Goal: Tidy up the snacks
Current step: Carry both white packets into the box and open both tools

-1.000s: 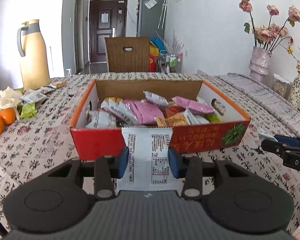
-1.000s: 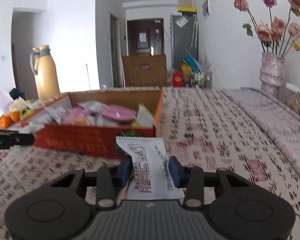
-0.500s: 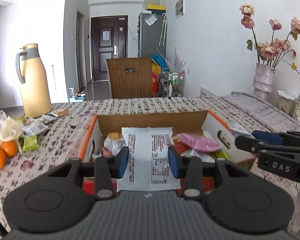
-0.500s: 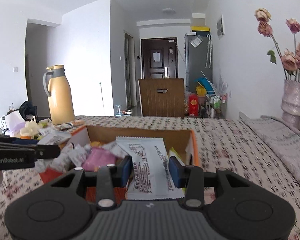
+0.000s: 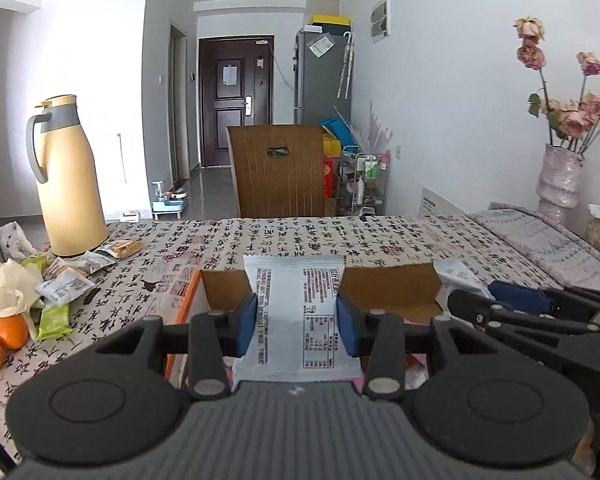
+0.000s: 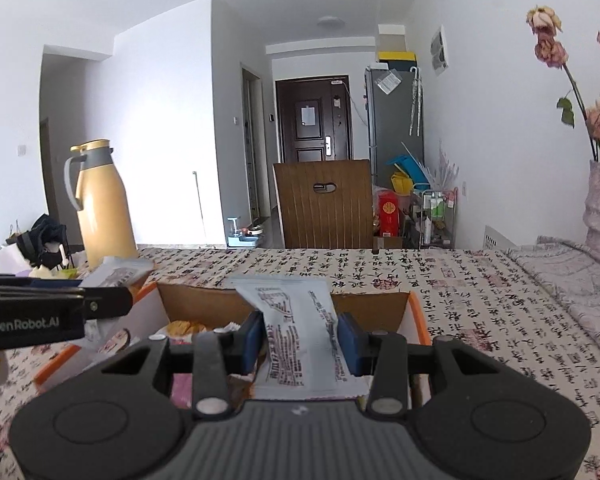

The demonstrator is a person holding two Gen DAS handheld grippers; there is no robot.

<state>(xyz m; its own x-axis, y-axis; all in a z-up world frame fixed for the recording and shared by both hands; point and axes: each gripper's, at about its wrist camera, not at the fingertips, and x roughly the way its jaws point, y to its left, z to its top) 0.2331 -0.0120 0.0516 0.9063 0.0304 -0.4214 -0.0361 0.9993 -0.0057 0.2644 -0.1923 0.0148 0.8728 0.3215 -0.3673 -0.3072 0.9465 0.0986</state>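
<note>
My left gripper (image 5: pixel 297 324) is shut on a white snack packet (image 5: pixel 296 312) with printed text, held upright over the open cardboard snack box (image 5: pixel 388 290). My right gripper (image 6: pixel 299 338) is shut on a second white packet (image 6: pixel 300 332), also above the box (image 6: pixel 204 304), whose orange rim and brown inner wall show behind it. Each gripper appears in the other's view: the right one (image 5: pixel 540 320) with its packet at the right edge, the left one (image 6: pixel 40 312) at the left edge. Snacks lie inside the box, mostly hidden by the grippers.
A tan thermos jug (image 5: pixel 70 180) stands at the table's far left, with loose snack packets (image 5: pixel 64 288) and oranges (image 5: pixel 4 336) near it. A vase of dried flowers (image 5: pixel 560 176) stands at the right. A wooden chair back (image 5: pixel 280 172) sits beyond the far table edge.
Both grippers have risen and moved forward with their packets, from in front of the box's red front wall to above its inside. The right gripper has also come closer to the left.
</note>
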